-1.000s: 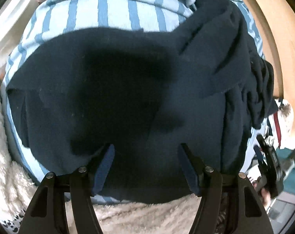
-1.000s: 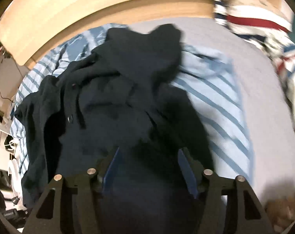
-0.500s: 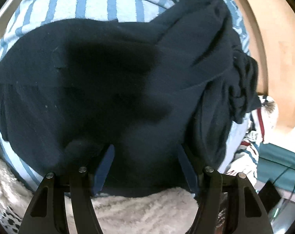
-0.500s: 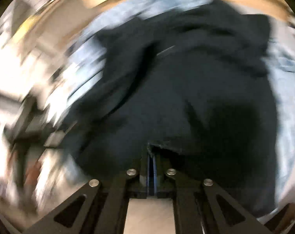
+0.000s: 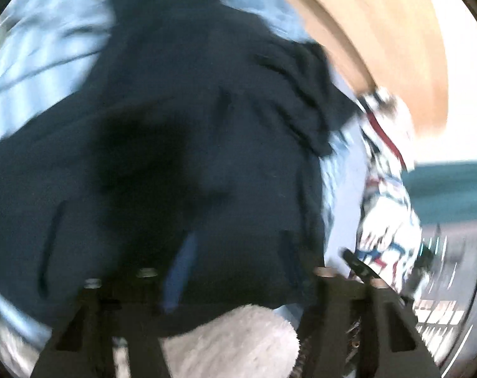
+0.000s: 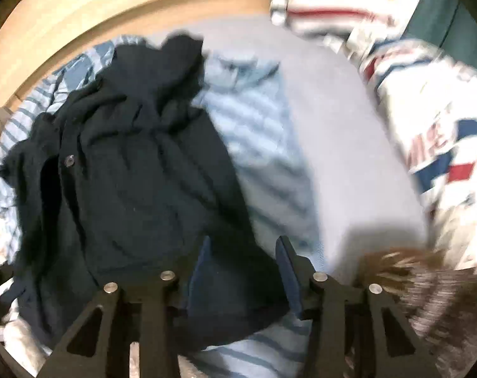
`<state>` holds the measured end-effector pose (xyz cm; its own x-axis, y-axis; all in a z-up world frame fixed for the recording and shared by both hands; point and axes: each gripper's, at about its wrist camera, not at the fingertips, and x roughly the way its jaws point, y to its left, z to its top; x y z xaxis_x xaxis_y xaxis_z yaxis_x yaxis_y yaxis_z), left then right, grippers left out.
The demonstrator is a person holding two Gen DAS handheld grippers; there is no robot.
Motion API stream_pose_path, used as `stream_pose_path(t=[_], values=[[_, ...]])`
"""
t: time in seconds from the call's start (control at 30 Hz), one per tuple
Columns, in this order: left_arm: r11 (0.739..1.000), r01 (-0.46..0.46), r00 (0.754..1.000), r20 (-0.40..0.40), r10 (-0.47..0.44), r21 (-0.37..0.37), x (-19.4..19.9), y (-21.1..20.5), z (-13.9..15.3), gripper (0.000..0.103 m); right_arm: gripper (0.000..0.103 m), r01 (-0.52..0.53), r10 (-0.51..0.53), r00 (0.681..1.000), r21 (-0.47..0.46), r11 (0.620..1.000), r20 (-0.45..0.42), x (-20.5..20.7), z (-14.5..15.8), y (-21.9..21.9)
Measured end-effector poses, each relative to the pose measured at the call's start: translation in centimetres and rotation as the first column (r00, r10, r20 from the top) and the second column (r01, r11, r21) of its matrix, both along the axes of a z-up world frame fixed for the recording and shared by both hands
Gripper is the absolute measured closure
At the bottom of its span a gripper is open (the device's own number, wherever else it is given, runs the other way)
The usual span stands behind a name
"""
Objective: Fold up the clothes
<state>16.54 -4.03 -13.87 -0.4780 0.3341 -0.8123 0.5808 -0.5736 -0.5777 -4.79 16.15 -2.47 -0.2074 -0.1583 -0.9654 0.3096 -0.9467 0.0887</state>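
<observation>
Where the right gripper (image 6: 241, 271) points down at the bed, its blue-padded jaws stand apart, having just been opening, and only the near hem of the navy shirt (image 6: 128, 173) lies below the gap, nothing pinched. The left gripper (image 5: 235, 267) hovers over the same dark cloth (this view is badly blurred); its jaws have just been closing yet are still parted, with no fabric between them that I can make out. Near its base sits a white fluffy blanket (image 5: 238, 340). The navy shirt lies crumpled, button placket showing, on top of a blue striped shirt (image 6: 263, 145) spread over the grey sheet (image 6: 339, 132). Beyond lie a white, red and blue patterned cloth (image 6: 433, 132) and the wooden bed frame (image 6: 118, 9).
</observation>
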Motion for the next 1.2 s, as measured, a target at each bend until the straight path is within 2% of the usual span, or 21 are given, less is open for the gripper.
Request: stream_pose_path(t=[0.07,0.1,0.17,0.23,0.27,0.3,0.33,0.37,0.43,0.5,0.53,0.57,0.6,0.63,0.67,0.73,0.8,0.93,1.0,1.1,1.2], values=[[0.994,0.107,0.994,0.017,-0.107,-0.027,-2.3,1.8,-1.4,0.082,0.058,-0.020,0.026,0.996,-0.072,0.997,0.085,0.2,-2.6,0.0],[0.989,0.146,0.988,0.045,-0.145,-0.028,-3.4,2.4,-2.7,0.087,0.058,-0.021,0.025,0.996,-0.047,0.999,0.090,0.2,-3.3,0.0],[0.982,0.187,0.972,0.148,-0.182,-0.016,-4.2,2.9,-5.2,0.090,0.058,-0.012,0.007,0.997,0.063,0.998,0.080,0.2,-5.1,0.1],[0.987,0.162,0.959,0.235,-0.157,0.001,-3.1,2.4,-6.6,0.090,0.056,0.020,-0.032,0.996,0.145,0.989,0.081,0.3,-6.2,0.6],[0.990,0.138,0.953,0.271,-0.135,0.008,-2.3,2.0,-7.1,0.088,0.050,0.042,-0.055,0.995,0.152,0.988,0.081,0.5,-6.1,1.1],[0.995,0.097,0.949,0.301,-0.097,0.014,-1.1,1.4,-7.5,0.083,0.042,0.063,-0.075,0.994,0.138,0.988,0.081,0.8,-5.8,1.7],[0.999,0.038,0.949,0.311,-0.043,0.020,0.1,0.6,-7.7,0.059,0.038,0.078,-0.088,0.993,0.125,0.989,0.082,1.1,-5.6,2.2],[0.999,-0.004,0.952,0.306,-0.006,0.032,0.9,0.1,-7.9,0.026,0.034,0.079,-0.089,0.993,0.116,0.990,0.082,1.4,-5.3,2.4],[0.996,-0.066,0.954,0.296,0.046,0.056,2.1,-0.8,-8.1,0.023,0.034,0.070,-0.080,0.993,0.119,0.990,0.085,1.8,-5.1,2.4],[0.996,-0.011,0.962,0.274,-0.015,0.091,1.5,-0.2,-8.3,0.036,0.034,0.070,-0.082,0.993,0.132,0.989,0.086,1.8,-5.2,2.1],[0.994,0.018,0.962,0.270,-0.048,0.111,0.9,0.2,-8.6,0.050,0.034,0.079,-0.091,0.992,0.135,0.988,0.087,1.7,-5.3,1.9],[0.990,0.040,0.958,0.278,-0.076,0.132,0.3,0.7,-9.2,0.058,0.034,0.086,-0.099,0.991,0.139,0.987,0.086,1.5,-5.4,1.7],[0.986,0.062,0.953,0.286,-0.104,0.153,-0.3,1.3,-9.8,0.060,0.034,0.094,-0.107,0.991,0.143,0.985,0.086,1.4,-5.5,1.5],[0.982,0.081,0.946,0.297,-0.129,0.172,-0.9,1.7,-10.4,0.069,0.034,0.098,-0.111,0.990,0.147,0.984,0.084,1.2,-5.5,1.3],[0.978,0.096,0.938,0.312,-0.152,0.188,-1.2,2.2,-11.0,0.085,0.034,0.097,-0.110,0.991,0.153,0.983,0.079,1.0,-5.5,1.0],[0.974,0.125,0.935,0.306,-0.179,0.189,-1.5,2.7,-11.4,0.096,0.034,0.083,-0.094,0.994,0.192,0.978,0.048,0.9,-5.2,0.3],[0.975,0.136,0.941,0.286,-0.183,0.174,-1.1,2.5,-10.9,0.096,0.034,0.067,-0.070,0.997,0.229,0.971,0.007,0.9,-4.5,-0.4],[0.974,0.145,0.935,0.299,-0.193,0.177,1.2,1.4,-10.6,0.097,0.032,0.073,-0.062,0.997,0.245,0.967,-0.054,1.0,-2.5,-0.3],[0.967,0.111,0.932,0.313,-0.181,0.228,2.4,0.9,-12.5,0.098,0.032,0.083,-0.069,0.996,0.256,0.963,-0.064,1.2,-2.5,0.7],[0.959,0.096,0.938,0.299,-0.176,0.265,2.6,0.6,-13.0,0.098,0.032,0.073,-0.066,0.997,0.264,0.962,-0.035,1.2,-3.7,0.8],[0.951,0.123,0.939,0.277,-0.204,0.283,1.9,0.8,-12.4,0.098,0.032,0.053,-0.062,0.998,0.238,0.970,0.032,1.1,-5.9,0.4]])
